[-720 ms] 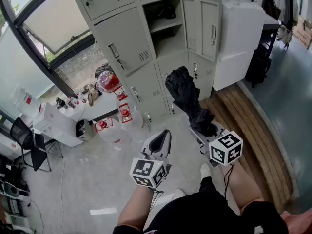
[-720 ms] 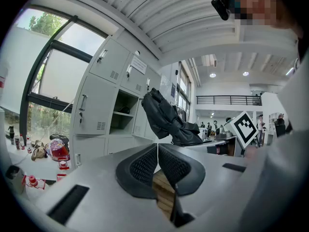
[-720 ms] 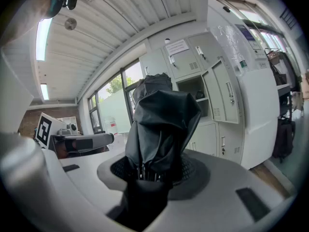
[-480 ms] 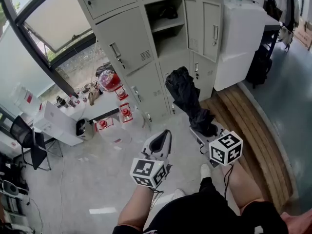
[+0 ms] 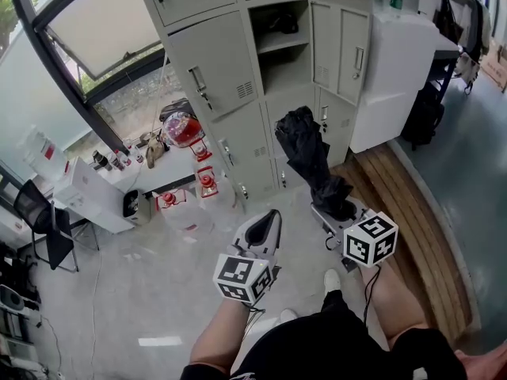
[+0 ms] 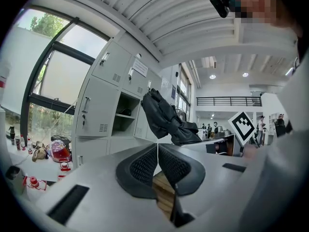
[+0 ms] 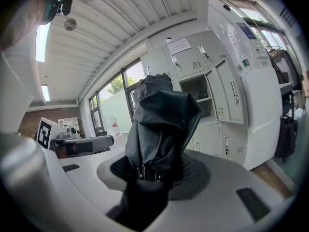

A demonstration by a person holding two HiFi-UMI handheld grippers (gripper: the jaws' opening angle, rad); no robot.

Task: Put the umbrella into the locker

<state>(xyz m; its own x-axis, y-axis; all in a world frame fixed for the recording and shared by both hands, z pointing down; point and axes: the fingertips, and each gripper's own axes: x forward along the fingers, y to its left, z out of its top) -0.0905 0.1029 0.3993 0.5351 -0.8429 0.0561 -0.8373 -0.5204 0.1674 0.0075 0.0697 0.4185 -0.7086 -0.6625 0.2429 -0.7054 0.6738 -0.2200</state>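
Over the last moment very little has shifted. The pale grey metal locker point(image 5: 238, 70) and its open compartment point(image 5: 285, 50) have slid slightly across the head view. Both grippers keep the same places in front of the person's legs. I read that as the person turning or edging towards the locker, so the carry is under way and the placing is not begun.

The right gripper point(image 5: 337, 208) has its fingers clamped on the black folded fabric umbrella point(image 5: 305, 149). In the right gripper view the bunched cloth and thin ribs rise straight out from between the ribbed pads of the right gripper point(image 7: 154, 170), which press it from both sides. The umbrella point(image 7: 161, 124) stands up and forward from those fingers. Its crumpled far end shows against the lower locker doors, beneath the open compartment point(image 7: 200, 93). It looks clear of the metal, though I cannot tell how near it is.

That hand points forward and a little downward, with its marker cube point(image 5: 370, 238) nearest the person. To reach the shelf, the fingers would probably have to rise and tip the umbrella's far end higher.

The left gripper point(image 5: 265, 224) is held level, to the left of the right fingers and apart from the umbrella. The left gripper view shows the left gripper point(image 6: 158, 161) with its fingers together and nothing between them. The umbrella point(image 6: 161, 117) shows beyond those fingers and to their right, and the open compartment point(image 6: 126, 120) lies ahead on their left.
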